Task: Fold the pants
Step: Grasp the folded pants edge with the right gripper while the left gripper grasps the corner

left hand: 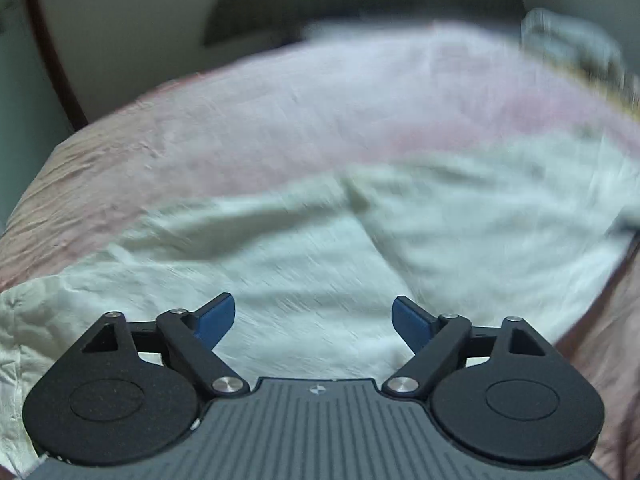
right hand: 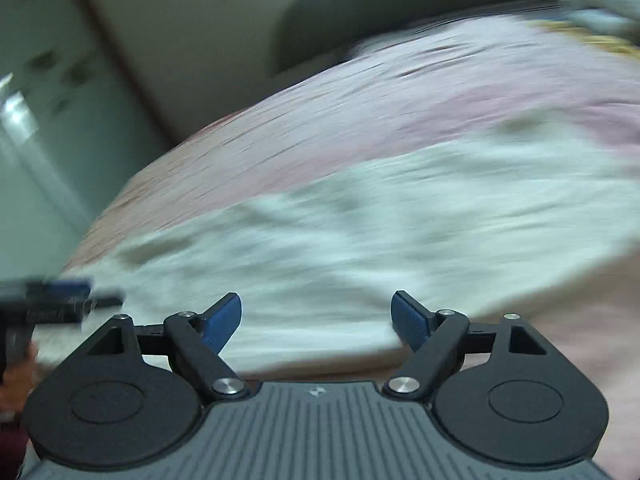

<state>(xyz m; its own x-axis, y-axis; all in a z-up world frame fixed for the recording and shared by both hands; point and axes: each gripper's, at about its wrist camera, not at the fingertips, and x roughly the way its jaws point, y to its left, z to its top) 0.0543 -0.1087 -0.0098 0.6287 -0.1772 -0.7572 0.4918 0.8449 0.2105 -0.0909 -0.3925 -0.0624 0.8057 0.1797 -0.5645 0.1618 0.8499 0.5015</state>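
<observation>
- Two grippers show, one per wrist view, both over pale cloth spread on a bed.
- Left gripper [left hand: 313, 320]: its jaws stand wide apart, the blue pads [left hand: 214, 318] well clear of each other, with nothing between them and nothing held.
- Below the left gripper lie the pants [left hand: 360, 248], a cream-white, wrinkled garment spread flat; a long crease runs across it from the left toward the middle of the left wrist view.
- The pants rest on a pink bedsheet [left hand: 248, 120], which shows bare beyond the garment's far edge and again at the lower right corner.
- Right gripper [right hand: 317, 318]: its jaws are likewise wide apart, the blue pads [right hand: 410, 318] not pressing on anything; only cloth lies beneath the gap.
- In the right wrist view the pants [right hand: 380, 220] fill the middle, heavily smeared by blur, so folds and edges cannot be made out; the pink bedsheet [right hand: 360, 112] lies past them.
- At the left edge of the right wrist view, the left gripper [right hand: 60, 300] appears as a dark blurred shape with a blue streak, close over the garment; its jaws cannot be read from this view.
- Beyond the bed stands a pale wall [left hand: 140, 20] with a dark wooden strip [left hand: 44, 40] running down it.
- Some blurred pale bedding [left hand: 572, 44] sits at the far right end of the bed.
</observation>
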